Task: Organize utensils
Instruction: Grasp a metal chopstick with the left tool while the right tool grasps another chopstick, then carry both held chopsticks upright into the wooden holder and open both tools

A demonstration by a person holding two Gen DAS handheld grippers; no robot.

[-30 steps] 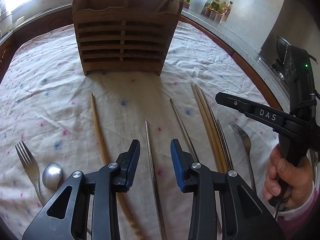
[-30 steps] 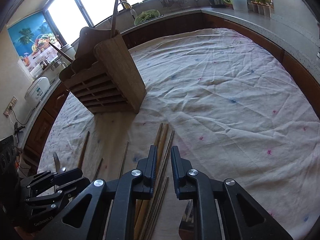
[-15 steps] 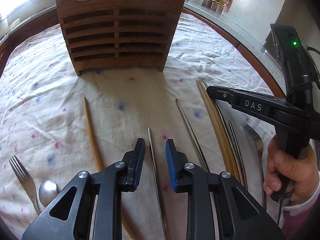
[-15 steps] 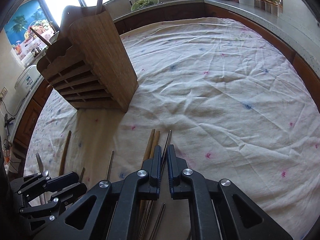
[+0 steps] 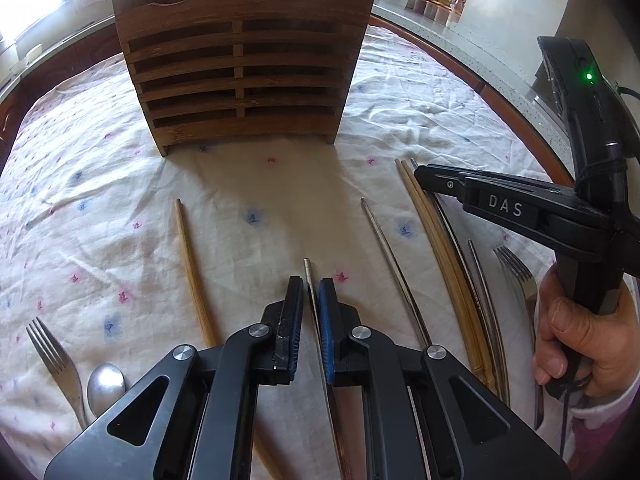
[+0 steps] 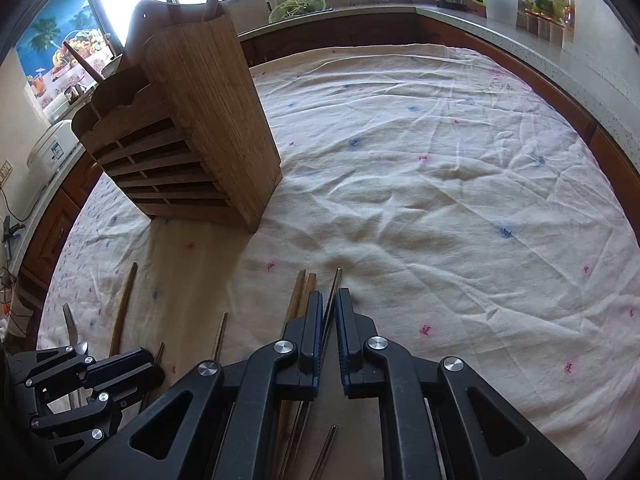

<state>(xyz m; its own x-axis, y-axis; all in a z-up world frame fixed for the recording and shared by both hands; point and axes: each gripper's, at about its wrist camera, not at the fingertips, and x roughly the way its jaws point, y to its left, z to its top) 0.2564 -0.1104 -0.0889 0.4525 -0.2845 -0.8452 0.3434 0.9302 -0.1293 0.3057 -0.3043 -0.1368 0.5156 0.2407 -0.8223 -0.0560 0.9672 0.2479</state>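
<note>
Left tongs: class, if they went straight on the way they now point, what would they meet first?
Beyond the metal chopstick between the left tongs, bare cloth lies ahead, then the wooden holder: probably its slatted front, though depth is unclear.

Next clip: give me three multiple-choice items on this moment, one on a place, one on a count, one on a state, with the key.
1. Where does the spoon lie?
A. Beside a fork, left of the left gripper
B. Inside the holder
C. Under the right gripper

2. How many forks lie on the cloth?
A. None
B. Two
C. Five

3. How do the left gripper's jaws stand?
A. Wide open over bare cloth
B. Nearly closed around a metal chopstick
C. Clamped on a fork

Key: 1 A, the spoon lies against the left fork. 2 B, one fork at each side. 3 B, the chopstick runs through the narrow gap.
</note>
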